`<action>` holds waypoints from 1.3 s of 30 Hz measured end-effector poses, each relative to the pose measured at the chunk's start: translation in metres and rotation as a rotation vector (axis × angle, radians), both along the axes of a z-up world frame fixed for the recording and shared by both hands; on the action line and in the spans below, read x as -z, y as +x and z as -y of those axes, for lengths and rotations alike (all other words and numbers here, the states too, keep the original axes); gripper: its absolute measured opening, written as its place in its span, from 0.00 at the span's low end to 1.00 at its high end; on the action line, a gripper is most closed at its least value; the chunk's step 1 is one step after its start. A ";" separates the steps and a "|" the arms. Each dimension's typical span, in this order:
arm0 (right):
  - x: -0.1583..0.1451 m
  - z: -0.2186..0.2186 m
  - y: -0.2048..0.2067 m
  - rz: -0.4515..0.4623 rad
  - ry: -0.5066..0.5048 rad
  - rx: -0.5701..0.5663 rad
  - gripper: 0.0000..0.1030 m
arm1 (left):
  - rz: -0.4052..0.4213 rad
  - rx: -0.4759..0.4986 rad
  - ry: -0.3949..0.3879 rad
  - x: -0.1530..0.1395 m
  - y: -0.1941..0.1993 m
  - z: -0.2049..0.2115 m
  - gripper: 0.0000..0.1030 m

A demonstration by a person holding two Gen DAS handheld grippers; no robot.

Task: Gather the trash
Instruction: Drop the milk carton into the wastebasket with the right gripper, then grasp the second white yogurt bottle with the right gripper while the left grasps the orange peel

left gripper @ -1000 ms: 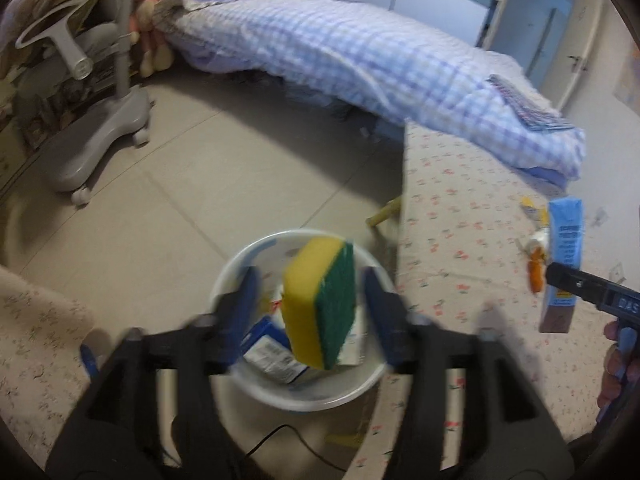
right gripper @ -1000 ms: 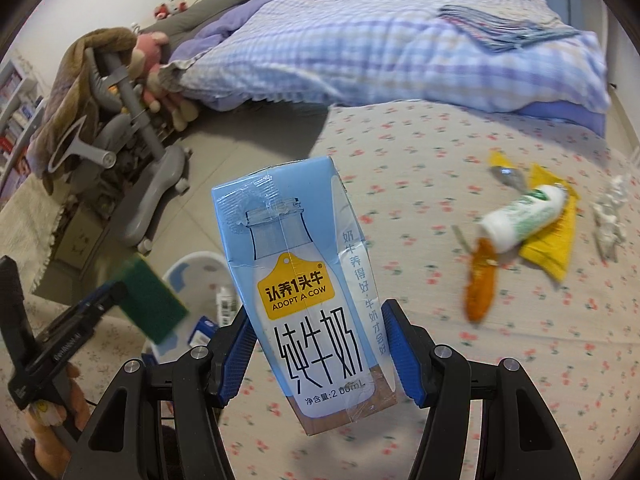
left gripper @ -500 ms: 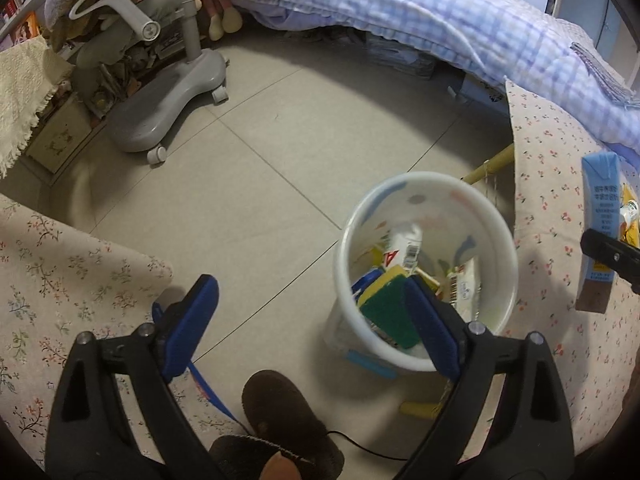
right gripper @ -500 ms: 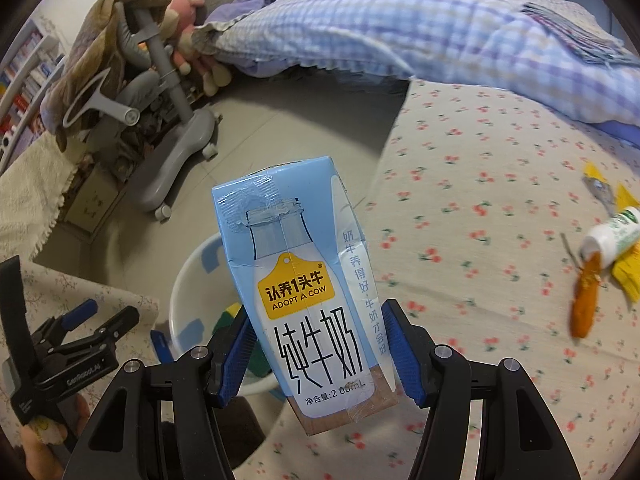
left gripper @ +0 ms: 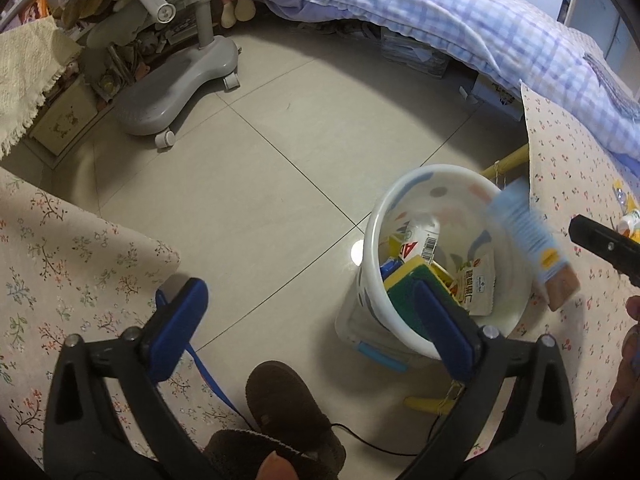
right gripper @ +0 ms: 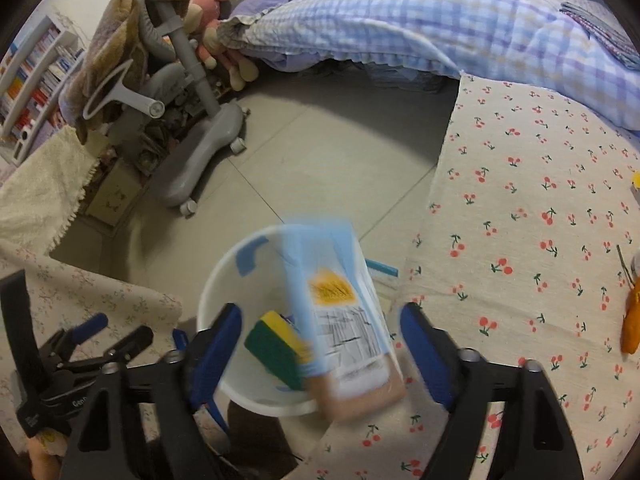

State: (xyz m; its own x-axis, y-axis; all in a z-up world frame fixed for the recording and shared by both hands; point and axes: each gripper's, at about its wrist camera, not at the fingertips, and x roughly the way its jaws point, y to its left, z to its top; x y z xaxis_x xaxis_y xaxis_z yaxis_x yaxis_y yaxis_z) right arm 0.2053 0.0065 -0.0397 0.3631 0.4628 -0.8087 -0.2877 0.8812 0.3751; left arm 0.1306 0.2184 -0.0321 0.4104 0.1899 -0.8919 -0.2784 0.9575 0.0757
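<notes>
The right gripper (right gripper: 320, 344) is opening, its blue pads (right gripper: 426, 356) spread clear of the milk carton (right gripper: 340, 316), which is between them but no longer pressed by either. The carton is motion-blurred and tilted: its long axis runs from about 11 o'clock down to 5 o'clock in the right wrist view, the pale blue top toward the floor side and the brown base toward the camera. It sits over the rim of the white waste bin (right gripper: 224, 280), at the bin's 3 o'clock edge, just beside the cherry-print tablecloth (right gripper: 520, 208). Seen from the left wrist, the same carton (left gripper: 528, 240) slants across the bin's right rim, brown end lowest.

The left gripper (left gripper: 312, 320) is also opening and is released, with nothing between its fingers (left gripper: 180, 320). Its right finger overlaps the bin (left gripper: 376, 224) in the picture. Inside lies a yellow-and-green sponge (left gripper: 404, 284), green face up (at roughly 7 o'clock within the bin), among wrappers and a small white bottle (left gripper: 420, 236). Beyond, at 11 o'clock, stands a grey chair base (left gripper: 172, 92) on the tiled floor (left gripper: 260, 184); a checked quilt (left gripper: 440, 16) runs along 1 o'clock. A dark slipper (left gripper: 284, 400) shows at 6 o'clock.
</notes>
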 end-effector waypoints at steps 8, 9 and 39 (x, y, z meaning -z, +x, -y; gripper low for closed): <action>-0.007 0.006 -0.005 0.021 -0.026 0.002 0.82 | -0.002 0.024 0.012 -0.001 0.000 0.008 0.99; -0.007 0.008 -0.005 0.021 -0.029 0.006 0.82 | -0.001 0.027 0.012 -0.001 0.000 0.009 0.99; 0.024 0.265 0.047 -0.103 -0.115 0.629 0.72 | -0.028 0.167 -0.216 -0.010 0.051 0.142 0.99</action>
State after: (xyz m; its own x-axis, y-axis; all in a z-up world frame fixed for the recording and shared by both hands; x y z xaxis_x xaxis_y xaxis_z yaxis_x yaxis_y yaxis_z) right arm 0.2520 -0.2587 -0.0636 0.4544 0.0950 -0.8857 0.3290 0.9061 0.2660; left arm 0.1814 0.0759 -0.0219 0.3949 -0.0742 -0.9157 -0.1163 0.9847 -0.1300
